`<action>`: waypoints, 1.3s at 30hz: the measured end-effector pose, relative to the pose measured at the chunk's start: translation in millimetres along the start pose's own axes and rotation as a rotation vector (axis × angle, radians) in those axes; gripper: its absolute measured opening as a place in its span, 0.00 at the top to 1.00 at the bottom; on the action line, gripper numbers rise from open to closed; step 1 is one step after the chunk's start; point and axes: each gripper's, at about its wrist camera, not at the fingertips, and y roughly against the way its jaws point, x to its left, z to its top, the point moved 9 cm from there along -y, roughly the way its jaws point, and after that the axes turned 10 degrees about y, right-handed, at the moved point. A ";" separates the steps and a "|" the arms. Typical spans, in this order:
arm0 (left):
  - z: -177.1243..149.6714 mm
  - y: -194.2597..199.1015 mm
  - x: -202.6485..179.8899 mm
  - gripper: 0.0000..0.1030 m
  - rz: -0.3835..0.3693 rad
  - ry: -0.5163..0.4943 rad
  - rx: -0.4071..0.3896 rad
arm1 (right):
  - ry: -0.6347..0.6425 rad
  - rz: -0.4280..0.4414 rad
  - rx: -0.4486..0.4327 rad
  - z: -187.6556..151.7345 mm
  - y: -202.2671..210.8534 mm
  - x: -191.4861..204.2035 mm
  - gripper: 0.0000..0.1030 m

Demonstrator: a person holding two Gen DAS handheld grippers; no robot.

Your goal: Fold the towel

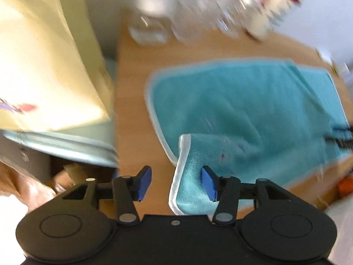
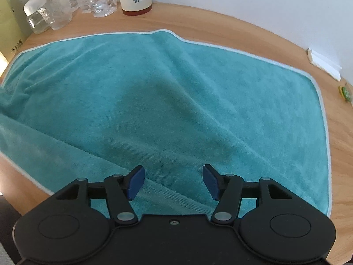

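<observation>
Spread across a wooden table (image 2: 220,19): a teal towel (image 2: 167,101), one white-edged corner raised. Poised low over that corner, the left gripper (image 1: 176,182), blue pads wide apart, cloth against the right-hand pad only. Hovering above the near hem, the right gripper (image 2: 174,182), likewise spread, gripping nothing.

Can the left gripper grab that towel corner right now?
Probably yes: the left gripper is open, and the towel corner already stands between its fingers, with nothing blocking it.
</observation>
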 end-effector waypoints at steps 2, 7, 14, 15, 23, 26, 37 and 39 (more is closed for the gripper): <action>10.6 1.6 -4.3 0.48 0.004 -0.024 -0.021 | -0.004 -0.014 0.012 -1.7 -2.8 -3.4 0.39; 29.6 -10.7 -2.2 0.43 0.052 -0.042 -0.043 | -0.056 -0.005 0.022 -3.3 -5.9 -11.3 0.39; 67.6 -58.2 10.4 0.43 0.176 -0.035 -0.112 | -0.079 -0.012 0.031 -5.7 -7.6 -11.4 0.39; 71.2 -66.0 10.4 0.43 0.181 -0.042 -0.106 | -0.082 -0.012 0.033 -5.7 -7.3 -11.0 0.39; 80.6 -88.8 -1.8 0.65 0.152 -0.103 -0.104 | -0.092 -0.027 0.043 -5.1 -7.8 -8.6 0.38; 81.6 -89.6 -4.4 0.77 0.132 -0.117 -0.121 | -0.118 -0.020 0.042 -6.7 -7.2 -10.8 0.37; 107.3 -93.6 -16.1 0.92 0.124 -0.137 -0.208 | -0.143 -0.033 0.046 -6.2 -5.7 -9.8 0.35; 116.9 -95.0 -19.4 0.92 0.134 -0.138 -0.234 | -0.155 -0.034 0.049 -5.8 -5.8 -10.7 0.34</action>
